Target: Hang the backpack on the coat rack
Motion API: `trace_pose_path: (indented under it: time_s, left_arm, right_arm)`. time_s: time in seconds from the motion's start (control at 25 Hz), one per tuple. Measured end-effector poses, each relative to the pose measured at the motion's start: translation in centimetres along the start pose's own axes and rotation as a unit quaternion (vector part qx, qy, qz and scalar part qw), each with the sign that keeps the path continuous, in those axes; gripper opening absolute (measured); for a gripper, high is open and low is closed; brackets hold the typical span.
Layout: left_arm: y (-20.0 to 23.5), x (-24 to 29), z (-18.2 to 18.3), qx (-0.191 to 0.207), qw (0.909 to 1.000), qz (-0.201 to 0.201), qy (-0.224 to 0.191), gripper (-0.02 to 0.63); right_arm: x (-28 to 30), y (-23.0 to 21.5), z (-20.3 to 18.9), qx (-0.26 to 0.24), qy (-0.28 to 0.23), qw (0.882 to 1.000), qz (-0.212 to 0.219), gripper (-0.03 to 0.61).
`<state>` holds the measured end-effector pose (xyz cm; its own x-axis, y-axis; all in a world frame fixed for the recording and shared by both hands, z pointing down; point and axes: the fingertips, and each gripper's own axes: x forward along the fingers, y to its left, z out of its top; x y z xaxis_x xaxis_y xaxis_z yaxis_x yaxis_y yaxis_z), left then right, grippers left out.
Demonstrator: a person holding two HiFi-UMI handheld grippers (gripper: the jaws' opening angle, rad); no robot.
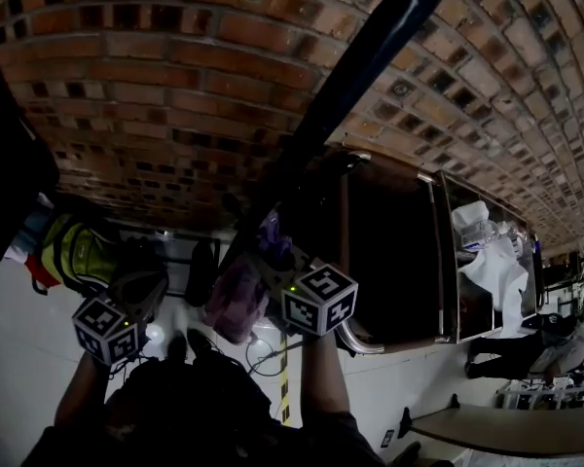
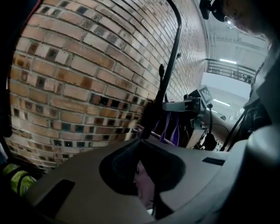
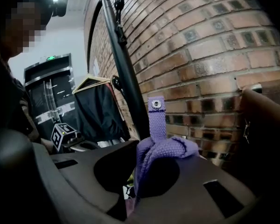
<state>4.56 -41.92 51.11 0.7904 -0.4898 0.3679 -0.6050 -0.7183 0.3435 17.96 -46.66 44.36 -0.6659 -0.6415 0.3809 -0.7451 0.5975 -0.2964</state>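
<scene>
My right gripper [image 3: 141,174] is shut on the backpack's purple woven strap [image 3: 157,125], whose riveted end sticks up above the jaws. The pink and purple backpack [image 1: 237,302] hangs between both grippers in the head view. My left gripper [image 2: 144,190] is closed with pink backpack fabric [image 2: 143,183] showing in the gap of its jaws. The coat rack's black pole [image 1: 360,61] rises slanted against the brick wall, just beyond the right gripper [image 1: 273,261]. It has a knobbed hook [image 3: 118,3] high up. The left gripper [image 1: 161,295] is lower left of the pole.
A brick wall [image 1: 156,86] stands right behind the rack. A yellow-green bag [image 1: 73,251] lies at its foot on the left. A dark wooden cabinet [image 1: 389,251] and a shelf with white items [image 1: 487,251] stand to the right. A black garment [image 3: 98,111] hangs nearby.
</scene>
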Motion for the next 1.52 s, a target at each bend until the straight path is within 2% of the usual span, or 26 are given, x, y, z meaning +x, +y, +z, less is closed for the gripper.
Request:
trace_pose_path:
  time_s: [0.2,0.4,0.56,0.68,0.96,1.2,1.36,1.52]
  left_arm:
    - [0.9,-0.3,-0.3,-0.007,0.9999,0.007,0.002,0.021]
    - [1.1,-0.5,-1.0,-0.014,0.9999,0.003,0.009,0.021]
    - [0.8,-0.6,-0.8,-0.02,0.9998,-0.004,0.004,0.021]
    - [0.7,-0.7,-0.9,-0.017,0.9998,-0.006,0.0,0.021]
    - [0.0,-1.6,-1.4,-0.011,0.9999,-0.008,-0.009,0.021]
    - [-0.7,-3.6,-2.4,-0.007,0.9999,-0.003,-0.006,0.021]
    - [-1.2,-4.9,-3.1,-0.012,0.9998,-0.004,-0.013,0.021]
    - [-2.1,-5.4,-3.2,-0.001,0.9998,-0.012,-0.019,0.021]
  right_arm:
    - [2.2,1.0,-2.1,-0.053,0.071,0.996,0.032,0.002]
    - [3.6,0.5,-5.1,-0.068,0.115,0.991,0.025,0.0]
    - [4.2,0.5,-7.1,-0.068,0.126,0.99,0.018,0.0]
    - [4.7,0.5,-8.1,-0.057,0.11,0.992,0.006,0.0]
    - [5.1,0.0,-8.4,0.001,0.031,0.999,-0.029,0.0]
    - [4.7,-1.2,-8.8,0.046,-0.039,0.996,-0.07,0.012]
    - [4.4,-1.3,-9.2,0.04,-0.062,0.992,-0.098,0.032]
    - [3.2,-1.1,-10.3,0.037,-0.068,0.989,-0.129,0.088]
